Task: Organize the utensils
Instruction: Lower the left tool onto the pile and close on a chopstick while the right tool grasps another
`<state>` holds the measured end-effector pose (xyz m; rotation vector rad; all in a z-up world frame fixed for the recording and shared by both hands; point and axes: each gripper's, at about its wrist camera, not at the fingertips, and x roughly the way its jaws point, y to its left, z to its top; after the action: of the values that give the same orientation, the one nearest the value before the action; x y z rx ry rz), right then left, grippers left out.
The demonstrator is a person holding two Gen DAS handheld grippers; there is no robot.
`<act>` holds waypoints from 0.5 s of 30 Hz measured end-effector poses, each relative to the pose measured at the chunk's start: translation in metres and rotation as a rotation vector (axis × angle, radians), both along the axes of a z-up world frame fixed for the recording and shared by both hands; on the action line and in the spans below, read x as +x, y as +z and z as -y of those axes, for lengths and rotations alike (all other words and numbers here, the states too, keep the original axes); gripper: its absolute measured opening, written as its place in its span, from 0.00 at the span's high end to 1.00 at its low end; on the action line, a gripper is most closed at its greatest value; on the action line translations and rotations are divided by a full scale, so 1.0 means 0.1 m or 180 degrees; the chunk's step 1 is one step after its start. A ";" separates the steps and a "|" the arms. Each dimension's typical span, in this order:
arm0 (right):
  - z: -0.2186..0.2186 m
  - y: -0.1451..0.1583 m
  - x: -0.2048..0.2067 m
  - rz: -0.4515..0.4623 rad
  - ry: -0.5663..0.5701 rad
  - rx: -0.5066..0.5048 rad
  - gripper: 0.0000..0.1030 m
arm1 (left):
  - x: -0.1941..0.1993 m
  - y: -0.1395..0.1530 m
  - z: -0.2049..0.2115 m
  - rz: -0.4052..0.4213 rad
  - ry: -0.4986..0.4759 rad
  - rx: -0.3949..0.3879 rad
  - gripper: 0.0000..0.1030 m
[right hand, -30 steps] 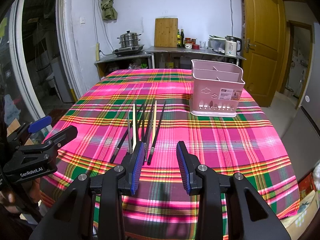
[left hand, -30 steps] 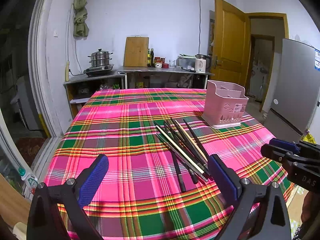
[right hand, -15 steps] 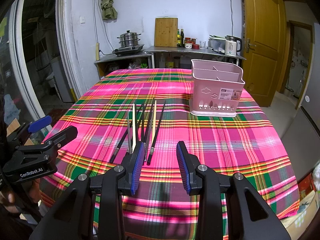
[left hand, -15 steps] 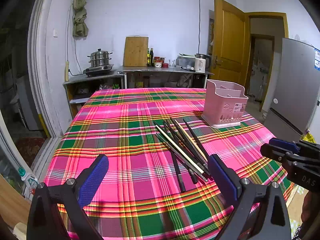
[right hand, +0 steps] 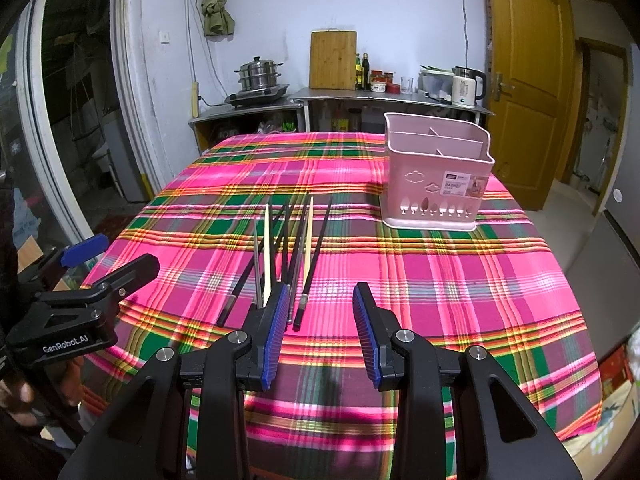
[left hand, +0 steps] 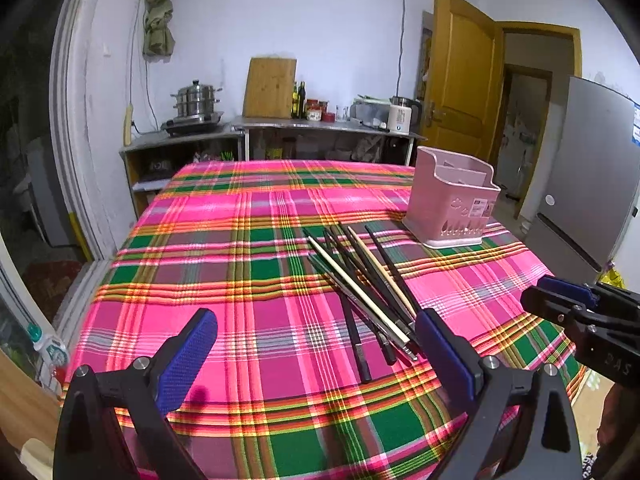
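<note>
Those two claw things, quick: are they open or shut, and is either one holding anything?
Left gripper: open wide, holding nothing.
Right gripper: open, holding nothing; the chopsticks lie on the table.

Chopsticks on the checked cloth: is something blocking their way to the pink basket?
Nothing visible. The pile of dark and pale chopsticks lies on the pink plaid tablecloth, and only bare cloth separates it from the pink plastic divided basket. Its compartments look empty.

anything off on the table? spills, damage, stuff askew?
No spills or damage visible. The only untidy thing is the chopsticks: a loose, crisscrossed pile of dark and pale sticks lying on the plaid tablecloth. The pink utensil basket stands upright, its visible compartments empty. Both tongs are open, holding nothing.
</note>
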<state>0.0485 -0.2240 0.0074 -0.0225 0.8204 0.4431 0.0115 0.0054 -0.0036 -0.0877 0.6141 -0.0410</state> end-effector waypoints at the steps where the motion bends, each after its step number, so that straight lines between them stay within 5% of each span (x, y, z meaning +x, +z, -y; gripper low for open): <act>1: -0.01 -0.02 0.03 -0.0013 0.0007 0.0002 0.66 | 0.04 -0.02 0.00 -0.0037 0.0005 0.0004 0.03; 10: -0.10 -0.18 0.32 -0.0116 0.0057 -0.0007 0.66 | 0.54 -0.21 -0.03 -0.0351 0.0009 -0.0034 0.07; 15: -0.18 -0.29 0.54 -0.0217 0.0093 0.0007 0.66 | 0.95 -0.36 -0.12 -0.0634 0.0059 -0.0290 0.17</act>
<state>0.1025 -0.2059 -0.0218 -0.0175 0.8874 0.4743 0.1063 0.0173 -0.0399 -0.1874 0.8103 -0.0426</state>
